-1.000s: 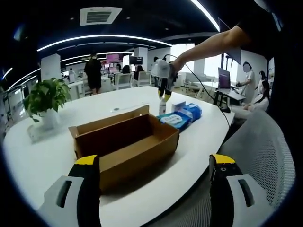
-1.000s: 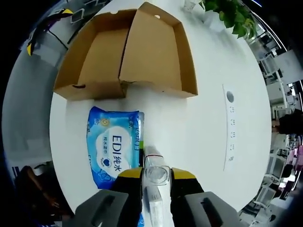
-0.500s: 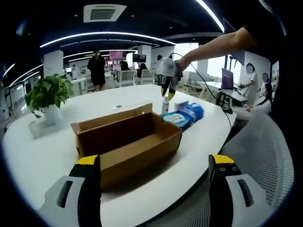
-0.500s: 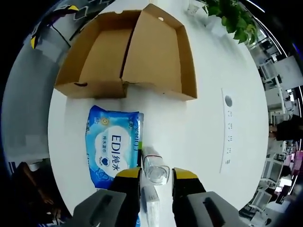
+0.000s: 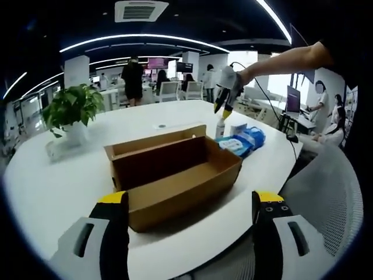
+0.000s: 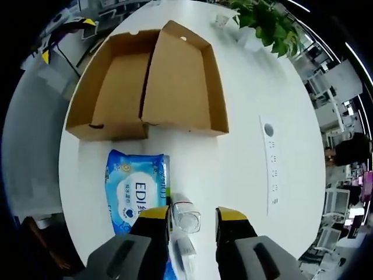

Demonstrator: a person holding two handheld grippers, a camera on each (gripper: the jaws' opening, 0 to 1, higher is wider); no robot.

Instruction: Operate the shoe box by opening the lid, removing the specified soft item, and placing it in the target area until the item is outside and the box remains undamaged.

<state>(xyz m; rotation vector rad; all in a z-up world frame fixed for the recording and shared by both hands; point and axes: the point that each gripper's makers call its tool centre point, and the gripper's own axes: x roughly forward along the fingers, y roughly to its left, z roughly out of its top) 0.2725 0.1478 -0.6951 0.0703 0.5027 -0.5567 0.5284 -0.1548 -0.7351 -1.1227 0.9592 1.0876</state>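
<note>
The brown shoe box [image 5: 175, 172] stands on the white round table [image 5: 52, 186] with its lid folded back, and its inside looks empty. From above, the shoe box [image 6: 148, 87] lies beyond a blue pack of wet wipes [image 6: 135, 189]. A clear bottle [image 6: 185, 221] stands upright beside the pack, between the jaws of my right gripper [image 6: 192, 214]. Those jaws are open, with a small gap on each side of the bottle. My left gripper [image 5: 189, 198] is open and holds nothing near the table's edge. The wipes pack [image 5: 239, 143], the bottle [image 5: 220, 125] and my right gripper [image 5: 222, 104] are behind the box.
A potted plant [image 5: 73, 111] stands at the table's left; the plant [image 6: 262, 23] is past the box. A white strip with a socket [image 6: 271, 163] lies on the table. A mesh chair [image 5: 326, 192] is at the near right. People stand far behind.
My right gripper's jaws have spread apart and let go of the bottle, and the gripper has risen a little. The left gripper stays open; its view has shifted slightly.
</note>
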